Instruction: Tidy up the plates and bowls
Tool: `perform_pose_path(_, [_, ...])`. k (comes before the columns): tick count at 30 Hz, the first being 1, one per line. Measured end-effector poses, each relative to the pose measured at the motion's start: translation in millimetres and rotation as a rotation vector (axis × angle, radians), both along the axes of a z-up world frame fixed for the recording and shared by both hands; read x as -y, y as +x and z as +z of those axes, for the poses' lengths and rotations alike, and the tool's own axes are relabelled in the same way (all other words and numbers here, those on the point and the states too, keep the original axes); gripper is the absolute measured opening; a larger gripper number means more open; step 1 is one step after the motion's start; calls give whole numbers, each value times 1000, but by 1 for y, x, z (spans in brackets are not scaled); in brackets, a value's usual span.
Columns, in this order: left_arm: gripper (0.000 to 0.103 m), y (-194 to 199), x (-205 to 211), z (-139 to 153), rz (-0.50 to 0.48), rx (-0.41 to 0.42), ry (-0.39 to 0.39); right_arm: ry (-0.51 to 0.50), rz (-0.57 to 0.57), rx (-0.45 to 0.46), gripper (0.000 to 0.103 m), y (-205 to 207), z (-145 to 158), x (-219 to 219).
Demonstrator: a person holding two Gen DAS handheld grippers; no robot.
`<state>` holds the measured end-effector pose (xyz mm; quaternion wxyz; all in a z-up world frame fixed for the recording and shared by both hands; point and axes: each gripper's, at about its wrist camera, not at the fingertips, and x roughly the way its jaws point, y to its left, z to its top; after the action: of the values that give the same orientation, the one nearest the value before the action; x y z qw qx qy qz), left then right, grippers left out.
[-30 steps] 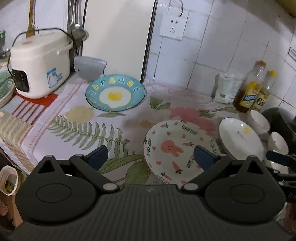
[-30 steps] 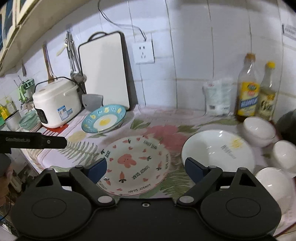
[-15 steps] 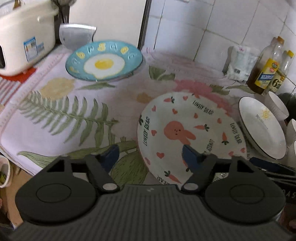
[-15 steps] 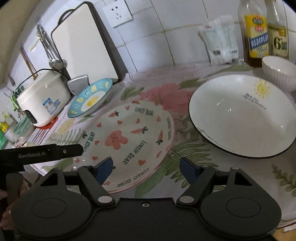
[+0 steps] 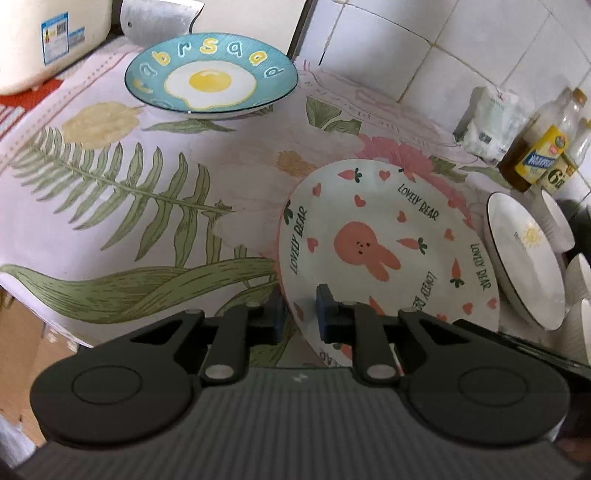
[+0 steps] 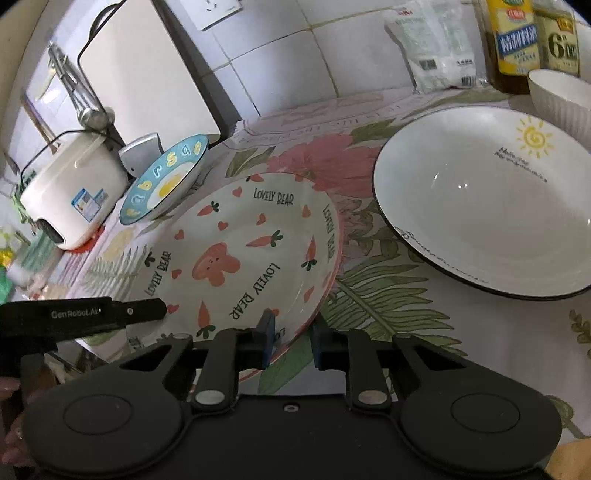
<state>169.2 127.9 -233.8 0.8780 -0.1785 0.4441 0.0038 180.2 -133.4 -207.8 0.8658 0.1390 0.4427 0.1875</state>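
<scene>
Left gripper (image 5: 298, 314), right gripper (image 6: 290, 341) fingers both pinch bunny plate (image 5: 384, 251) rim.

White rice cooker (image 6: 72, 192) at far left, on floral tablecloth (image 5: 147, 206). Behind it, white cutting board (image 6: 147, 70) leaning against tiled wall (image 6: 295, 48), ladle (image 6: 90, 110) hanging alongside. Wall socket (image 6: 218, 11) above. Plastic bag (image 6: 432, 48) beside two oil bottles (image 6: 513, 40).

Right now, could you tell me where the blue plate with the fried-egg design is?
The blue fried-egg plate sits at the back left of the floral cloth, beside the white rice cooker and before the leaning white cutting board, beyond the pink rabbit plate.
</scene>
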Motion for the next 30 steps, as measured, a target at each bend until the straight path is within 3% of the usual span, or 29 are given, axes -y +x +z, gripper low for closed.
perform_pose_path(8, [18,-9,8,-7,70,66,-1,48,12,32,26,-1,-6,6])
perform_pose_path(15, [18,-9,12,0,88,57,41,-21,49,45,26,-5,3,-4])
perform_pose_path(17, [19,-13,16,5,91,78,89,-3,75,36,26,-6,8,-3])
perform_pose_path(24, [20,-12,23,32,77,138,120,-12,53,85,26,-6,34,1])
perform_pose_path(30, [19,21,24,61,53,178,115,-5,65,123,27,26,62,7])
